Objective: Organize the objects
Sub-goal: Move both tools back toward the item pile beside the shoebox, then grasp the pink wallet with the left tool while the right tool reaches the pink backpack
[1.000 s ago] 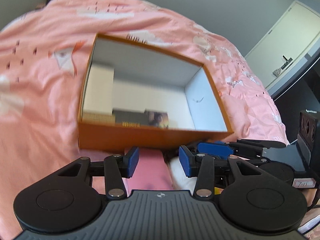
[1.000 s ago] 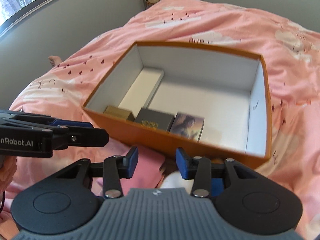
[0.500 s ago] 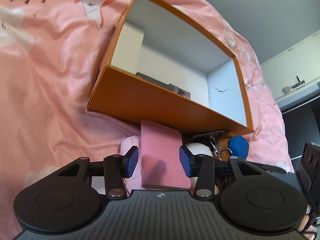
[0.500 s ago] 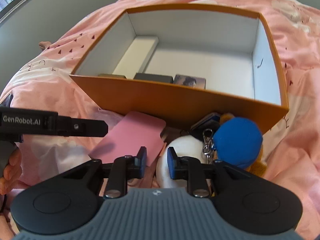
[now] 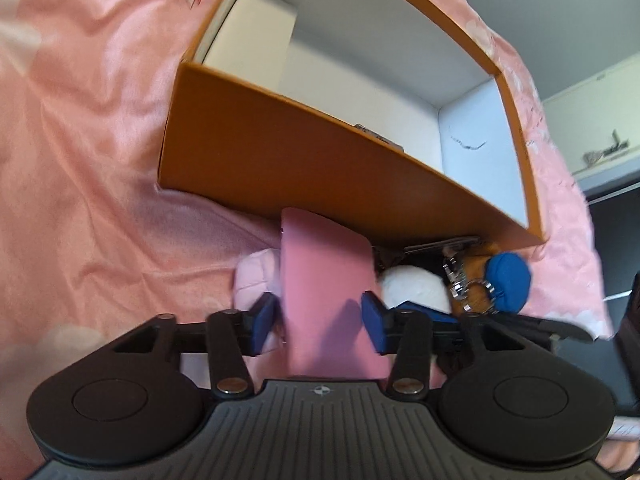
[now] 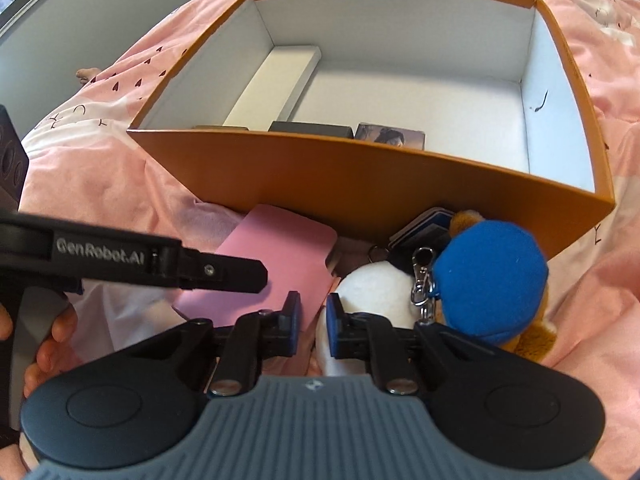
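Down at the foot of the orange box [image 6: 360, 176], on the pink bedspread [image 5: 80, 160], lies the little heap waiting to be sorted: a flat pink case [image 5: 324, 280], a white plush ball [image 6: 368, 288] and a blue-capped plush keychain [image 6: 488, 272] with a metal clasp [image 6: 420, 280]. All of it sits just outside the box's near wall, and inside the box a white carton [image 6: 280, 80] and some small flat items already line that same wall.

Now the left gripper [image 5: 320, 320]: its jaws have just been narrowing, and the pink case lies between the blue pads. The right pad looks to be at the case's edge, the left one shows a sliver of gap, so I'd call it straddling rather than clamped. The right gripper [image 6: 313, 322] has its jaws drawn nearly together, with only a thin slot between them; whether they nip the case's corner or the plush ball, I cannot tell.

As for handling, the case looks light, stiff and smooth, so it could slide. I'd squeeze it across its two long edges, near the middle, so it lifts level. The plush pieces should be soft and forgiving; pinch the body, not the dangling clasp, which could swing.
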